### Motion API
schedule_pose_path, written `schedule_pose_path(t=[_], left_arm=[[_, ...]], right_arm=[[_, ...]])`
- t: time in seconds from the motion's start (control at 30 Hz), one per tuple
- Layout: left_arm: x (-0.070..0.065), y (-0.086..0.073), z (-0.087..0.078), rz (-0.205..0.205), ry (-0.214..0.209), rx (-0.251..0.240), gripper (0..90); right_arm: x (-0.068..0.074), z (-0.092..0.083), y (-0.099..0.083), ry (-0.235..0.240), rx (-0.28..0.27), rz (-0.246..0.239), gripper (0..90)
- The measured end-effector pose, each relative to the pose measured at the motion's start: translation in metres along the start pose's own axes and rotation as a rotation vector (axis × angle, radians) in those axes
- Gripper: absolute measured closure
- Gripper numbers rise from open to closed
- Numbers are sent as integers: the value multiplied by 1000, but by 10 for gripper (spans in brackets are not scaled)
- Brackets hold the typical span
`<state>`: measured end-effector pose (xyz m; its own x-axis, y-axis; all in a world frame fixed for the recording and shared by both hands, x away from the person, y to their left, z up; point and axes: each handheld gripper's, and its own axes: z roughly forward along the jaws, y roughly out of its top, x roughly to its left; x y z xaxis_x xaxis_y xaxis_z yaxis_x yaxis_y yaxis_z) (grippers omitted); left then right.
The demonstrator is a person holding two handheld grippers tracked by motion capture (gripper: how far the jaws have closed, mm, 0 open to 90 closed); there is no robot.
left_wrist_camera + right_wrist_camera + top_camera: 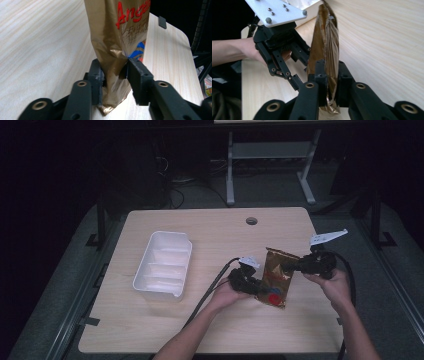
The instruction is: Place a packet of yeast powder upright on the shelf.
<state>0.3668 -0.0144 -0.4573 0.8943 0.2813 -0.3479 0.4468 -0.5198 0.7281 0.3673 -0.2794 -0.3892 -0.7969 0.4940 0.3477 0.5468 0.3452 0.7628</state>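
- we see the gold snack bag [276, 276] held up over the right half of the wooden table [150, 330], between both grippers.
- our left gripper [248, 284] has its jaws clamped on the bag's lower edge [111, 72].
- our right gripper [291, 266] pinches the bag's opposite edge [329, 72].
- a white plastic tray [164, 265] sits well apart, to the left.

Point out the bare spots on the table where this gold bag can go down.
Free: the far strip from the white tray past the round hole, and the near edge below the tray. Crowded: right of centre, where the left tool and right tool pinch the gold bag.
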Motion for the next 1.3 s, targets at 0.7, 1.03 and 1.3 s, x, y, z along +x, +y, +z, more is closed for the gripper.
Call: schedule_pose_path(t=[0.7,1.03,1.3], left_arm=[[-32,-23,-37,132,155,35,332],[-47,-37,-54,191,172,60,274],[-53,-49,-66,203,174,63,269]], right_arm=[[16,-23,28,-70,-20,13,858],[20,-16,49,-102,-29,17,858],[23,-6,63,-101,-20,14,859]])
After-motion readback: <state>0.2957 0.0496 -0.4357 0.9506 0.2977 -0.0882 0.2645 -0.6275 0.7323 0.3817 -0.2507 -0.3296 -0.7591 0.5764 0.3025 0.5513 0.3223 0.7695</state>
